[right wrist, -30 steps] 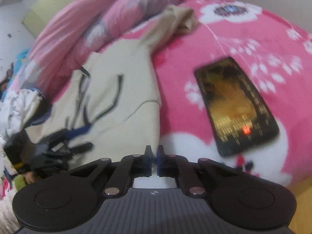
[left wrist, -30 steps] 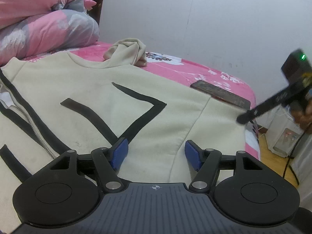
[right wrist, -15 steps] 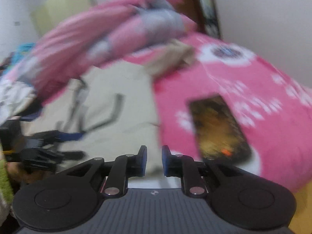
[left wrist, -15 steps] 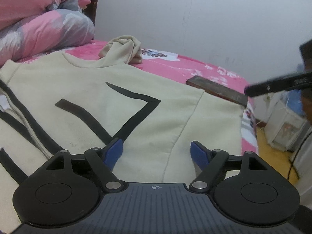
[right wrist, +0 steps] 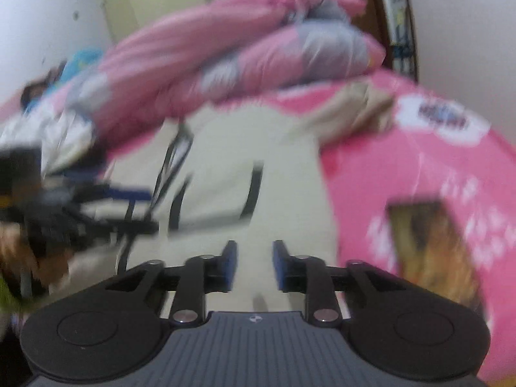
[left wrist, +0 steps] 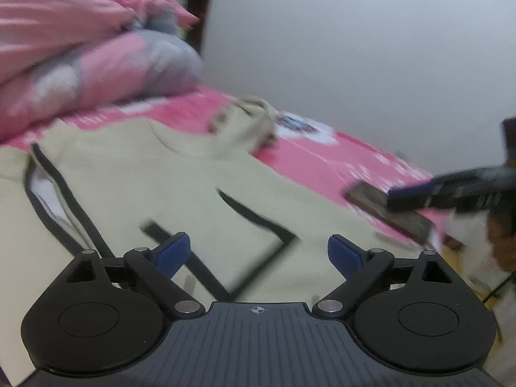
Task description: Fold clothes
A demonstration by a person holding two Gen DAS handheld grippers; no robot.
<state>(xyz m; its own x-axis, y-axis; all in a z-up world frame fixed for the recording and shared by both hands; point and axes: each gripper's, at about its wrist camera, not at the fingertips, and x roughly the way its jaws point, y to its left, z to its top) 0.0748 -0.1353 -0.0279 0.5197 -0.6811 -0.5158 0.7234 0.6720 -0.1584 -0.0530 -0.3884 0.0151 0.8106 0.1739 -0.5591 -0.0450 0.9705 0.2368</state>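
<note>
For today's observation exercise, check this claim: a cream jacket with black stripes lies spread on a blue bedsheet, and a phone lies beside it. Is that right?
Not quite. The bedsheet is pink with white flowers, not blue, as the right wrist view shows. The rest holds: the cream jacket with black stripes lies spread on it, and the phone lies beside it.
</note>
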